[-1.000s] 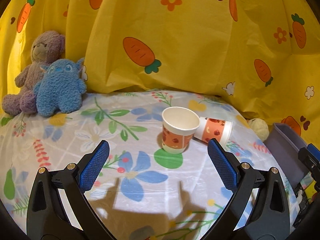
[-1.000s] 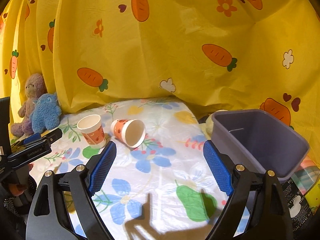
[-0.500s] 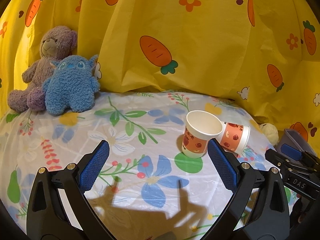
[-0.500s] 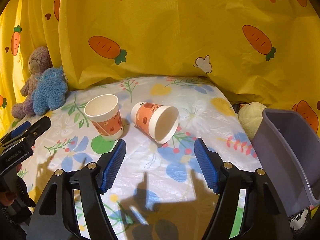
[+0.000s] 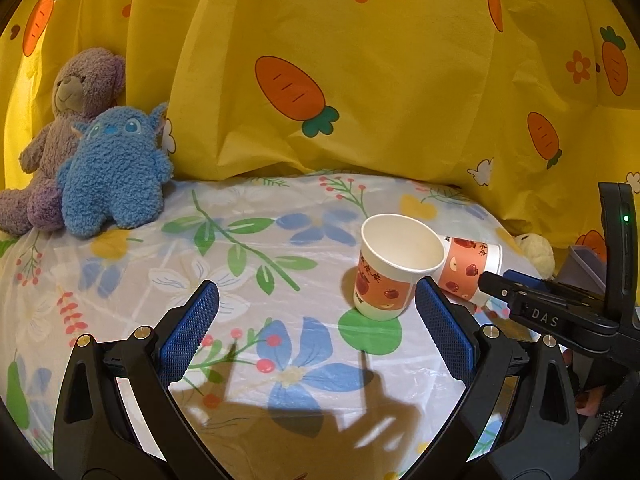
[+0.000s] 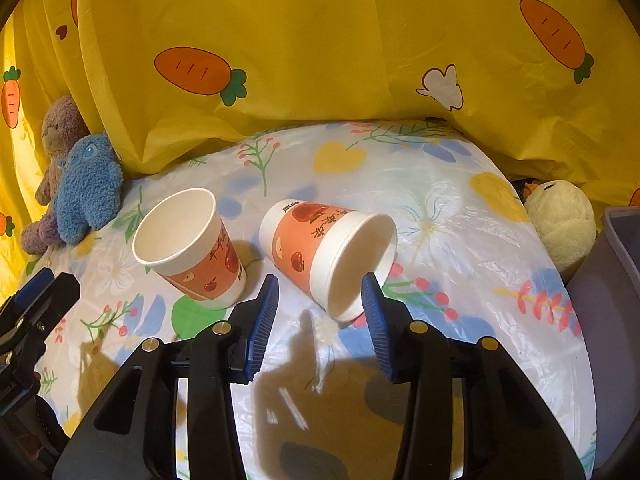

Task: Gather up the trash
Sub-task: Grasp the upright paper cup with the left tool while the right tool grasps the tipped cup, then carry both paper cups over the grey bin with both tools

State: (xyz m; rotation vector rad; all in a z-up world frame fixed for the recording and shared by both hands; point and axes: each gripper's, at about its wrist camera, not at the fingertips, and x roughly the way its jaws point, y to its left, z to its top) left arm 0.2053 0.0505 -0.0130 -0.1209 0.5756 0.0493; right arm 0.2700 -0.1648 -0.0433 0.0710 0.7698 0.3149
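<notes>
Tipped paper cup (image 6: pixel 324 256) lay mouth toward right gripper (image 6: pixel 318 312), just ahead; jaws narrowing, unclamped, nothing gripped. Left gripper (image 5: pixel 316 332) released, farther.

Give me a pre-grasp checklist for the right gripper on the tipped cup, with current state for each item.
1. Target picked: tipped paper cup lies on its side, mouth toward the right gripper. ok.
2. Jaws around the rim: they have just been closing, and the cup's lower rim sits by the right pad, not centred in the gap. not ok.
3. Pads pressing on the cup: no contact visible. not ok.
4. Neighbour clearance: upright paper cup stands apart, left of the left pad. ok.
5. Left gripper out of the way: open, empty, short of the upright cup. ok.
6. Drop-off: grey bin at the right edge, its inside out of view. cannot tell.
</notes>
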